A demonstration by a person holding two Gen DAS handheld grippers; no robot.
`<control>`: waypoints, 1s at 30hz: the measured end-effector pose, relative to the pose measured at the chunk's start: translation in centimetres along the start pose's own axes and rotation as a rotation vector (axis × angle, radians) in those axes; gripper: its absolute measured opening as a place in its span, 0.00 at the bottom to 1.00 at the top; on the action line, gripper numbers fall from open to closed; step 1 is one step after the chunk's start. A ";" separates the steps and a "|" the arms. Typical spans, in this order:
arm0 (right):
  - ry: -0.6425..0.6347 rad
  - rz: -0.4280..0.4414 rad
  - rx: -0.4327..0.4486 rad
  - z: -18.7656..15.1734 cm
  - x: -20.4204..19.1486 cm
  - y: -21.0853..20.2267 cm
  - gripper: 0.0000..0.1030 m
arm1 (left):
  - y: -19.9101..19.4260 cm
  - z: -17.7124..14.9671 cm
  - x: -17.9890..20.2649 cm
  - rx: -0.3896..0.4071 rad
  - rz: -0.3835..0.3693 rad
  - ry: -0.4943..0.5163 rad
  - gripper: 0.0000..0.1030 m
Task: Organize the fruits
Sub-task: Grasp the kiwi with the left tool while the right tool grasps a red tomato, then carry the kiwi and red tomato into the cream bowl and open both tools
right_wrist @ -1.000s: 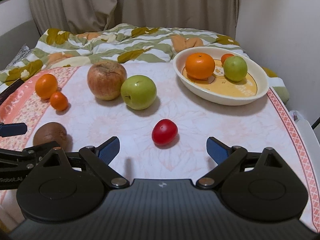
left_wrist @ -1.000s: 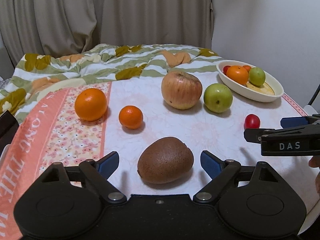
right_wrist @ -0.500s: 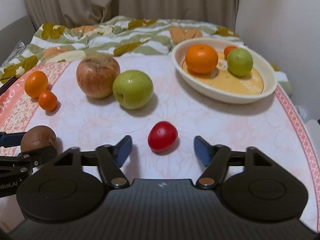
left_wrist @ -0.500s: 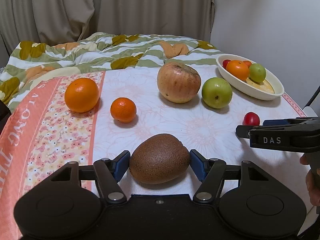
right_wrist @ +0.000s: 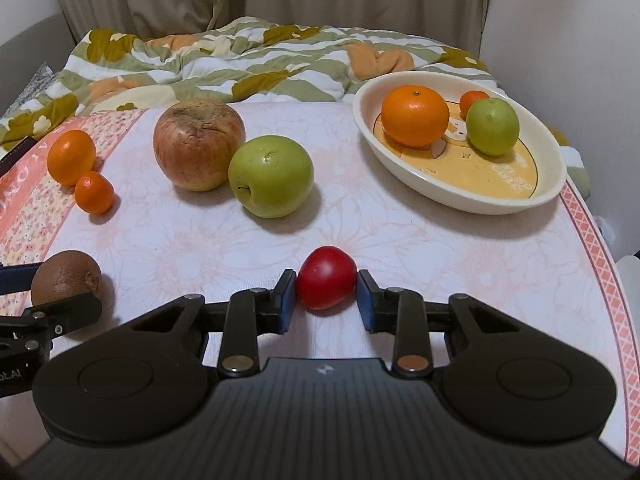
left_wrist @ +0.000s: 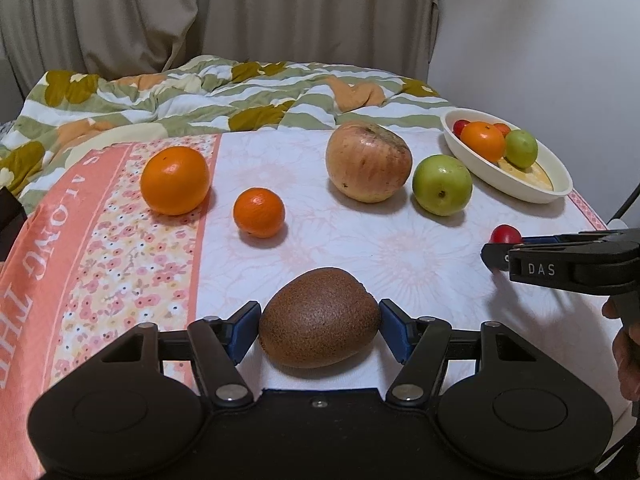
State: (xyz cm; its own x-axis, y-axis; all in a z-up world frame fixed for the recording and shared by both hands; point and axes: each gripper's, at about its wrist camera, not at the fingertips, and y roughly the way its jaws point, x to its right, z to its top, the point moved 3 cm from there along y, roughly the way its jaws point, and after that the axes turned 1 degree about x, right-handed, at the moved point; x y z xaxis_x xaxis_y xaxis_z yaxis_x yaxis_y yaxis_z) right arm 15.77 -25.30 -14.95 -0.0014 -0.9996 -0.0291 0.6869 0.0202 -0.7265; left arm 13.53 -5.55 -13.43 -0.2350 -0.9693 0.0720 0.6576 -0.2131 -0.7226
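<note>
A: Which step is this?

B: The grasp, on both sides. The left gripper [left_wrist: 319, 326] has its pads against the ends of the kiwi [left_wrist: 319, 317], clamped on it, and the kiwi looks to be sitting on the cloth [left_wrist: 360, 240], at the near edge, well short of the bowl [right_wrist: 464, 196]. The right gripper [right_wrist: 326, 294] is closed on the red fruit [right_wrist: 327, 277], one pad touching each side, also low on the cloth, just in front of the bowl.

A: And next?

B: I'd judge a lift for each, then a carry to the bowl. It already holds an orange [right_wrist: 415, 115], a green fruit [right_wrist: 492, 126] and a small orange one behind them.

A: Room in there?

B: The near part of the bowl's floor, towards its right end, is bare, so the red fruit should fit. The kiwi has the longer way, and the green apple [right_wrist: 271, 176] and big apple [right_wrist: 199, 144] stand left of the bowl, near its path.

A: Any edges to mind?

B: The bowl's rim needs clearing, and the table edge lies just right of the bowl, so a rolling fruit could drop off there
</note>
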 end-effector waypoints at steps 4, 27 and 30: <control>0.007 0.004 -0.001 0.0 -0.2 -0.4 0.46 | -0.5 0.0 -0.4 0.003 0.005 -0.015 0.66; 0.031 0.022 0.069 4.1 2.0 -10.4 0.45 | -8.3 6.2 3.0 0.134 -0.083 0.019 0.66; 0.032 0.026 0.080 4.8 3.3 -11.3 0.45 | -8.7 7.5 4.2 0.145 -0.097 0.020 0.66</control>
State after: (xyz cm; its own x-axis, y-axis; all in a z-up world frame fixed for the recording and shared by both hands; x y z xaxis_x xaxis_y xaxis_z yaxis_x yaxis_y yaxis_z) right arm 11.47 -28.91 -3.56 -0.0051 -0.9975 -0.0703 0.7432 0.0432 -0.6677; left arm 12.21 -8.74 -1.68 -0.3157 -0.9411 0.1212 0.7271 -0.3220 -0.6063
